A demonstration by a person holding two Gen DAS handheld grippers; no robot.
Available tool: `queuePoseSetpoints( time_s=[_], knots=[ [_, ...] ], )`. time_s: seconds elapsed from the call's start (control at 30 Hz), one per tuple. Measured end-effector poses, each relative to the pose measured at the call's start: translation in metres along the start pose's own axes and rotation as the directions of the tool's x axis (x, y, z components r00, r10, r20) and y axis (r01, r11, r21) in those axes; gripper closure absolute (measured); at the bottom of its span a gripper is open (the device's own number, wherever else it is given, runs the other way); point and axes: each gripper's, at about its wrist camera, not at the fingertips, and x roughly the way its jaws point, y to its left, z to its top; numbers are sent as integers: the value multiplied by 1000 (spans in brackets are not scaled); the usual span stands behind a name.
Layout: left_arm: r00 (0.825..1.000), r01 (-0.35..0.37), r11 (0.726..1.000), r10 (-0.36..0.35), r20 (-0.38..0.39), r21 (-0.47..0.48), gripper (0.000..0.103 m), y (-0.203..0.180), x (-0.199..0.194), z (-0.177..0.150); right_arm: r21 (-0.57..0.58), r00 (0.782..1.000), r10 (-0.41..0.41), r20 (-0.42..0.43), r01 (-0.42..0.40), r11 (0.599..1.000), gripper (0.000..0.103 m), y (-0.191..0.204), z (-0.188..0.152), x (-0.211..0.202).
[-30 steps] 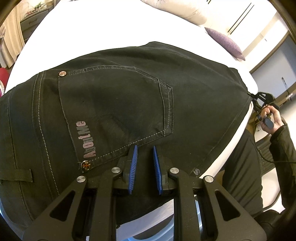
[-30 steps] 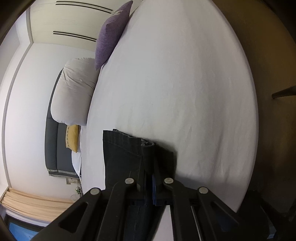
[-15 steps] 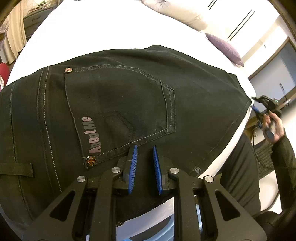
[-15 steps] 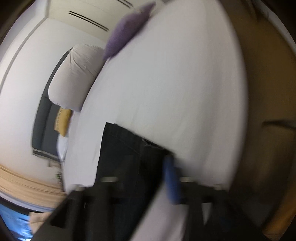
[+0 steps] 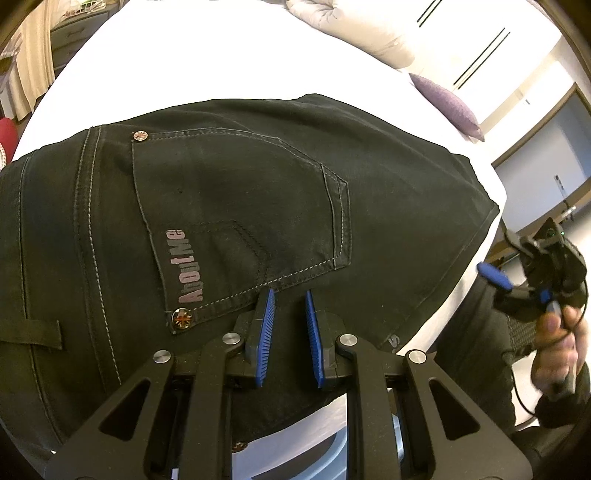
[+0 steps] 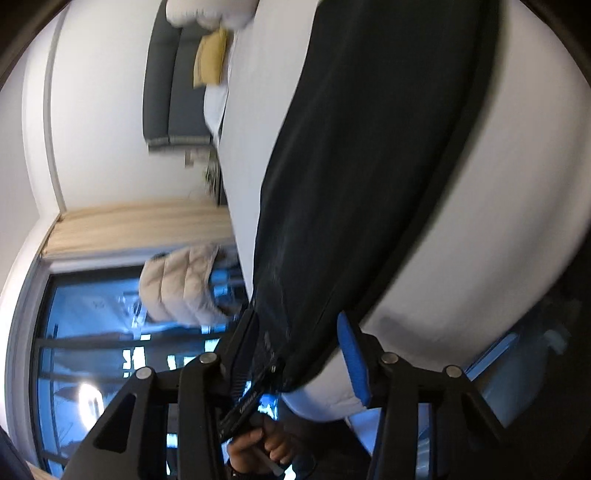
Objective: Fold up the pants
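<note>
Black pants [image 5: 240, 206] lie flat on a white bed [image 5: 184, 55], back pocket up with "AboutMe" lettering. My left gripper [image 5: 288, 295] is open, its blue pads hovering just over the cloth below the pocket, holding nothing. My right gripper [image 5: 517, 280] shows at the right of the left wrist view, off the bed edge, held in a hand. In the right wrist view my right gripper [image 6: 299, 332] is open and rolled sideways, with the pants [image 6: 369, 147] stretching away on the bed [image 6: 498, 166] beyond its jaws.
A grey-white pillow [image 5: 354, 29] and a purple cushion [image 5: 447, 107] lie at the far end of the bed. A beige jacket [image 6: 181, 288] hangs by the window. My left gripper's hand [image 6: 258, 446] shows low in the right wrist view.
My right gripper has let go of the pants leg end, opened, and swung away off the bed edge, rolling sideways. My left gripper stayed open over the pocket area.
</note>
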Motion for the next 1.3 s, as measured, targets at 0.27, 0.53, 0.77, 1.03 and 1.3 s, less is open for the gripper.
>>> queuePoseSetpoints(
  time_s=[0.27,0.53,0.77,1.03,1.3],
  knots=[
    [1000,11,1000,-11,8,-12,86,4,-2,-1,48,999,18,-37,-16,999,54,-8,-2,16],
    [1000,12,1000,-12,6,-11,86,4,-3,0,66,998,-21,-60,25,998,54,-14,0,23],
    [1000,8,1000,-8,4,-8,86,5,-4,1,62,998,-44,-55,47,997,76,-16,3,30],
    [1000,2,1000,-2,-4,4,86,0,-2,1,98,997,-73,-11,74,992,100,-32,-8,12],
    [1000,17,1000,-17,-2,-11,86,5,-2,1,72,999,-41,22,40,997,87,-27,6,5]
  ],
)
